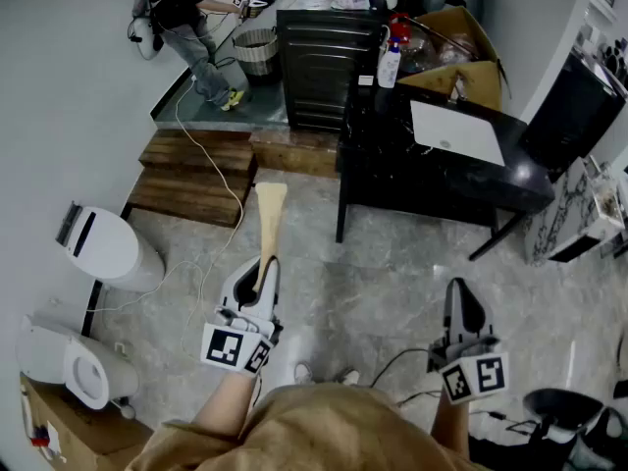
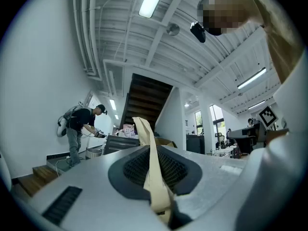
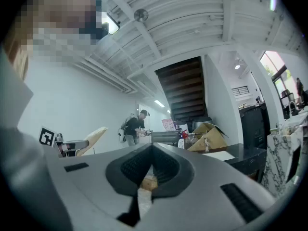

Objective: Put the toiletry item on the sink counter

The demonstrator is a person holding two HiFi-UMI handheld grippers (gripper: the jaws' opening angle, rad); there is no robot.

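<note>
Carrying the pale, flat toiletry item (image 1: 268, 212), clamped upright in the left gripper (image 1: 265, 263), just short of the black table (image 1: 392, 170).
Best to hold the clamp firm and keep the long blade clear of the table's edge. The right gripper (image 1: 461, 297) has its jaws together on nothing. An open cardboard box (image 1: 469, 75) at the table's far end holds clutter too small to tell, and a basket (image 1: 257, 49) stands beyond the table's left corner with its contents unclear.

Wooden steps (image 1: 191, 180), glossy black table (image 1: 385, 180)

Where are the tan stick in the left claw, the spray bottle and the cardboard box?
tan stick (image 1: 270, 204), head view, its wide end.
spray bottle (image 1: 390, 67), head view, its body.
cardboard box (image 1: 481, 72), head view, its flap.
</note>
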